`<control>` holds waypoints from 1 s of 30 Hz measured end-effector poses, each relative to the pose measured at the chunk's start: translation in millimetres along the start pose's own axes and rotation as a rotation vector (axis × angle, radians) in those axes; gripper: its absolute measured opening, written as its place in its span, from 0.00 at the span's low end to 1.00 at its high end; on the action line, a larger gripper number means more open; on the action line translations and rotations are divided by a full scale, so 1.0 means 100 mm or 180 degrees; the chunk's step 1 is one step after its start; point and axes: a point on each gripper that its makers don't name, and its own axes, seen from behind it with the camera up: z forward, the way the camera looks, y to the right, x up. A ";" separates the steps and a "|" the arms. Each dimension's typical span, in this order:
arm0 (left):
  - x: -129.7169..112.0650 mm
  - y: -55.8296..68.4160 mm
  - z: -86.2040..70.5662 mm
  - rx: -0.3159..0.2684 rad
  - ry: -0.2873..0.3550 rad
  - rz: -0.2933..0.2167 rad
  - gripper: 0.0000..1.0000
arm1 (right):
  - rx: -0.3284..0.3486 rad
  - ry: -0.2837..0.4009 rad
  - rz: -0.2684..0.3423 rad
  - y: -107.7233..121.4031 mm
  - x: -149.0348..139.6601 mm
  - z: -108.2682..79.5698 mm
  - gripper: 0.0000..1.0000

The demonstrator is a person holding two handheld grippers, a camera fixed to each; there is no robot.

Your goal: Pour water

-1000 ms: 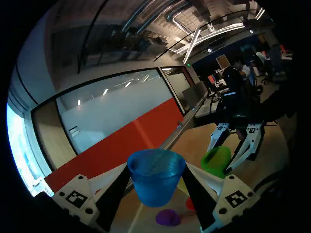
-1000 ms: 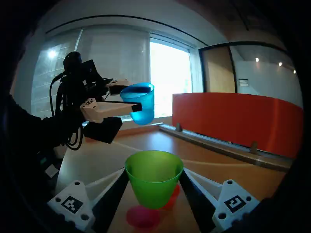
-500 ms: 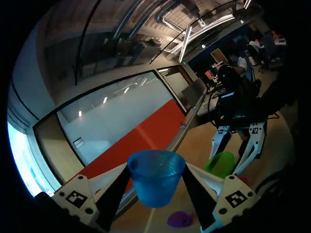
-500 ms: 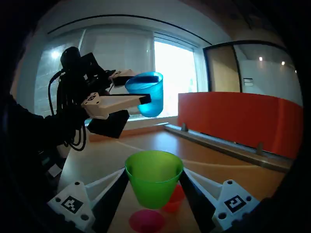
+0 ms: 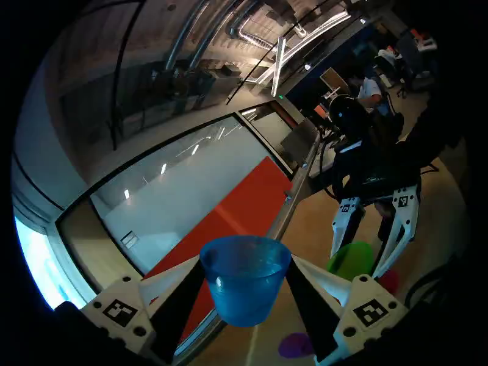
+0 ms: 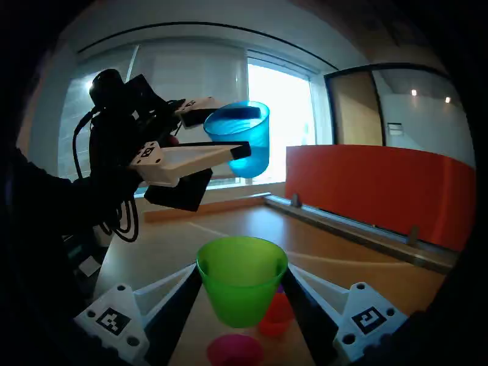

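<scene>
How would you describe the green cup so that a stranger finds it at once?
Find the long orange partition along the wooden table. In front of it the right claw grips the green cup. It alone is green; the blue cup hangs higher in the left claw.

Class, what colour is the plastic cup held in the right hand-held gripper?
Green: the translucent green plastic cup shows best in the right gripper view.

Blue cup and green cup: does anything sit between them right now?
Nothing does. In the right gripper view the blue cup, clamped in the left gripper, hangs higher than the green cup, apart from it; behind the gap is bare wooden table.
</scene>
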 end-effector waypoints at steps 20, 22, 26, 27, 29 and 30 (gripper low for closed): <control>0.04 0.00 0.03 0.0038 -0.0019 0.0409 0.87 | 0.0086 -0.0041 -0.0087 -0.07 0.02 0.03 0.90; 0.04 0.00 0.04 0.0040 -0.0020 0.0449 0.87 | 0.0092 -0.0044 -0.0092 -0.07 0.02 0.03 0.90; 0.04 0.00 0.05 0.0043 -0.0017 0.0523 0.87 | 0.0103 -0.0044 -0.0104 -0.09 0.03 0.05 0.90; 0.04 0.00 0.05 0.0045 -0.0016 0.0540 0.87 | 0.0105 -0.0046 -0.0108 -0.09 0.03 0.05 0.90; 0.05 -0.01 0.05 0.0051 -0.0011 0.0578 0.87 | 0.0111 -0.0054 -0.0117 -0.10 0.03 0.06 0.90; 0.06 -0.01 0.05 0.0053 -0.0009 0.0596 0.87 | 0.0113 -0.0056 -0.0121 -0.10 0.03 0.06 0.90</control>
